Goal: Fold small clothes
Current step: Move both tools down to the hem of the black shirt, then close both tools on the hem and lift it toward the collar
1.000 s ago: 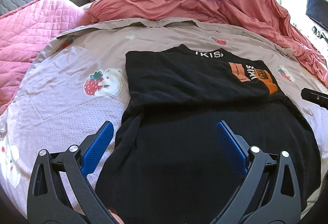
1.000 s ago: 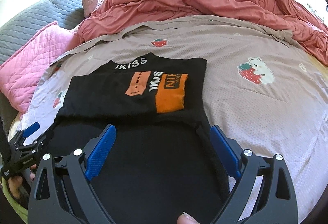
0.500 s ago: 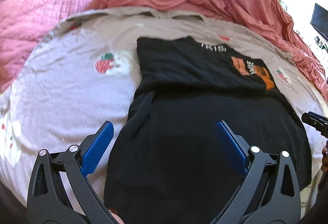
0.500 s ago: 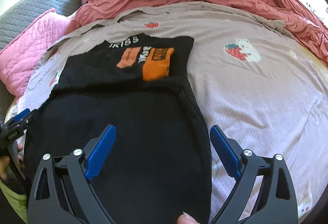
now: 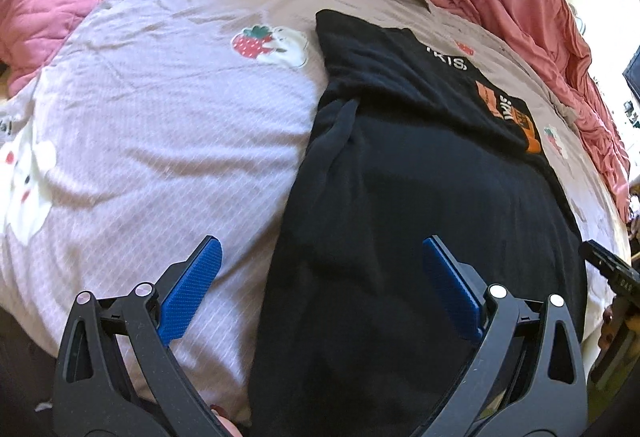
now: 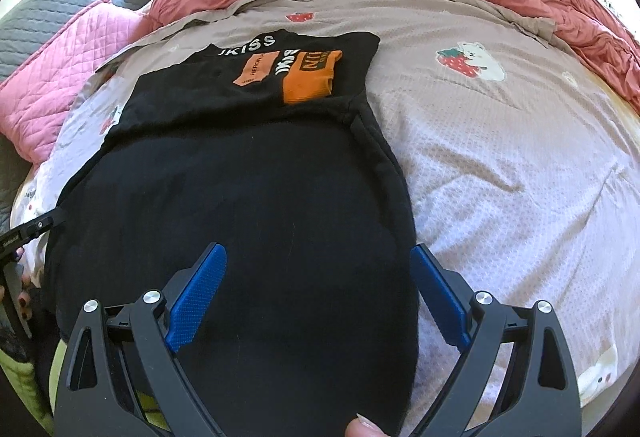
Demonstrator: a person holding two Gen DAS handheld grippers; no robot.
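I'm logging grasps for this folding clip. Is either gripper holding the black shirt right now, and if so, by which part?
Neither. The left gripper and the right gripper both stand wide open above the near end of the black shirt, nothing between their pads.

Both wrist views look forward, close over the black shirt [image 5: 420, 197] [image 6: 240, 205], which they share.

Left gripper [image 5: 318, 269] held low, blue fingers [image 5: 192, 287] spread wide, gripping nothing. Right gripper [image 6: 318, 277] level beside it, fingers [image 6: 198, 295] likewise apart and empty.
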